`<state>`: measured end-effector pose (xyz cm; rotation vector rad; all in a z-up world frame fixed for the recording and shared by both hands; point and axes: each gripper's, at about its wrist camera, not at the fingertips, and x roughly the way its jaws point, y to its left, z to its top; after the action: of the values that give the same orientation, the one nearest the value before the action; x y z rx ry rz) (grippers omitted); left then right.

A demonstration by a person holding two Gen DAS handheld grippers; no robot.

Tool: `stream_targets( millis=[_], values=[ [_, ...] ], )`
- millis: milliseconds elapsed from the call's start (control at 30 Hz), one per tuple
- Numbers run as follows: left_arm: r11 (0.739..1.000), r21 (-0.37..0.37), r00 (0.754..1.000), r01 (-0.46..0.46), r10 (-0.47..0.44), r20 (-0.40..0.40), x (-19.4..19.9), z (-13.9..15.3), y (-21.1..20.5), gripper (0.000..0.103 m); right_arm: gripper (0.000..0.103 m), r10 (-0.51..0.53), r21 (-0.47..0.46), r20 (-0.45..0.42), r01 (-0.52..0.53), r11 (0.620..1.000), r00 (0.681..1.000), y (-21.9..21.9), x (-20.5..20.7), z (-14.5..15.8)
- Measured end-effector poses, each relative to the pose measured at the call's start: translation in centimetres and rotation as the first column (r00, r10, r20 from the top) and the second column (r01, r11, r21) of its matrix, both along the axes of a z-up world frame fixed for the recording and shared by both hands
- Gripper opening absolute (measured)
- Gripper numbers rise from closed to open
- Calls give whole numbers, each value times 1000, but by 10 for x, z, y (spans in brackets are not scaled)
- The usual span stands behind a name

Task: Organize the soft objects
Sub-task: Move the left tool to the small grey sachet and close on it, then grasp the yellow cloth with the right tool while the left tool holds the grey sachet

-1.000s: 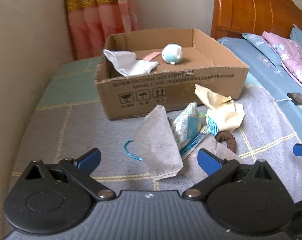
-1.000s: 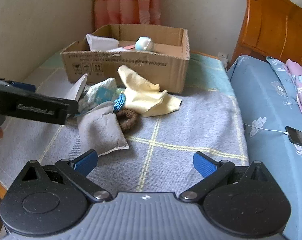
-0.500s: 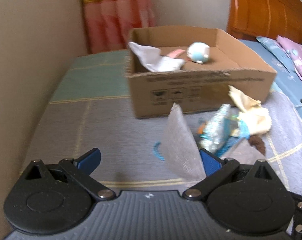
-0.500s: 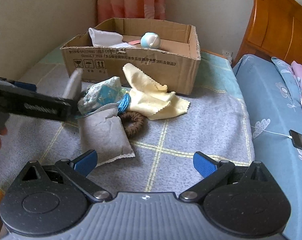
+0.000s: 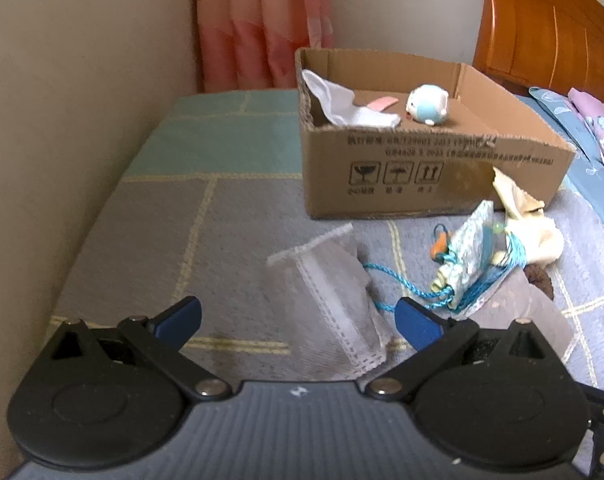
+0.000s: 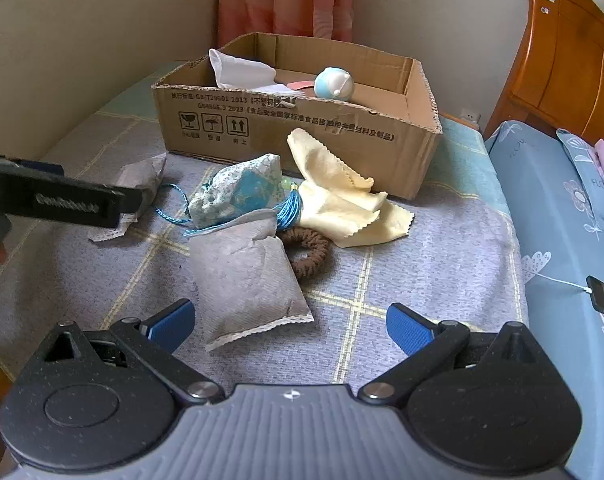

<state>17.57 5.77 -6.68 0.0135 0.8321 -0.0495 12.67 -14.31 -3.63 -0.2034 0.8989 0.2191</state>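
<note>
Left wrist view: grey checked blanket (image 5: 150, 240) covering a bed that runs along a beige wall (image 5: 62, 120) on the left, with open blanket between the wall and the objects. 1 cardboard box (image 5: 421, 176) stands at the far side, top open, holding 1 white cloth (image 5: 341, 106), 1 pink strip (image 5: 381, 103) and 1 blue-and-white plush toy (image 5: 425, 106). A striped curtain (image 5: 262, 28) hangs behind the box and a wooden headboard (image 5: 549, 28) rises at the far right. The left gripper (image 5: 298, 318) has its jaws spread wide and grips nothing; 1 grey sachet (image 5: 333, 296) with stitched white edges lies on the blanket between the blue fingertips (image 5: 182, 314), nearer the right one, and contact cannot be judged. Just right of it lie 1 floral pouch (image 5: 471, 248) with blue cord (image 5: 405, 284), and 1 cream cloth (image 5: 529, 224) against the box front.

Right wrist view: same blanket (image 6: 441, 248), bounded on the right by a blue mattress (image 6: 561, 208) carrying 1 phone (image 6: 603, 296) on a white cable. Open blanket lies right of the pile. The right gripper (image 6: 290, 326) also has its jaws spread wide and grips nothing; a second grey sachet (image 6: 246, 276) lies just ahead of it, nearer the left fingertip. Behind that sachet sit the floral pouch (image 6: 242, 194), 1 brown hair tie (image 6: 307, 250) partly under the sachet, and the cream cloth (image 6: 341, 196) touching the box (image 6: 302, 132). The left gripper (image 6: 62, 202) enters from the left above the first sachet (image 6: 142, 180).
</note>
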Motion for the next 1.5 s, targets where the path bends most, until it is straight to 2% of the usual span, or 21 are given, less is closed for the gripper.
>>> stream_targets(
  millis=[167, 233, 433, 533, 633, 800, 833, 1067, 1367, 1500],
  values=[
    [999, 19, 999, -26, 27, -39, 8, -15, 1, 103, 103, -2, -5, 0, 2, 1000, 1000, -1, 1, -1],
    [999, 2, 998, -41, 41, -43, 8, -17, 9, 103, 103, -6, -3, 1, 6, 1000, 1000, -3, 3, -1],
    [998, -1, 997, -69, 69, -42, 7, -17, 21, 102, 103, -19, 13, -12, 19, 1000, 1000, -11, 8, -6],
    [999, -7, 998, -53, 53, -28, 11, -18, 14, 98, 103, -18, 16, -21, 19, 1000, 1000, -11, 12, -10],
    [999, -7, 999, -44, 44, -5, 12, -16, 10, 85, 103, -14, 20, -26, 14, 1000, 1000, -12, 14, -12],
    [999, -16, 1000, -30, 30, 7, 12, -9, 2, 53, 103, -11, 25, -13, 11, 1000, 1000, -17, 20, -13],
    [1000, -14, 1000, -27, 27, 9, 12, -8, 1, 52, 103, -11, 24, -7, 11, 1000, 1000, -18, 22, -13],
    [1000, -13, 1000, -23, 23, 10, 12, -8, -1, 51, 103, -38, 47, 32, 37, 998, 999, -31, 42, -10],
    [1000, -7, 1000, -16, 16, 12, 12, -9, -1, 52, 103, -121, 117, 100, 110, 987, 988, -45, 86, 3],
    [1000, -7, 1000, -15, 15, 10, 12, -8, -1, 52, 103, -131, 150, 83, 117, 982, 988, -42, 106, 0]
  ],
)
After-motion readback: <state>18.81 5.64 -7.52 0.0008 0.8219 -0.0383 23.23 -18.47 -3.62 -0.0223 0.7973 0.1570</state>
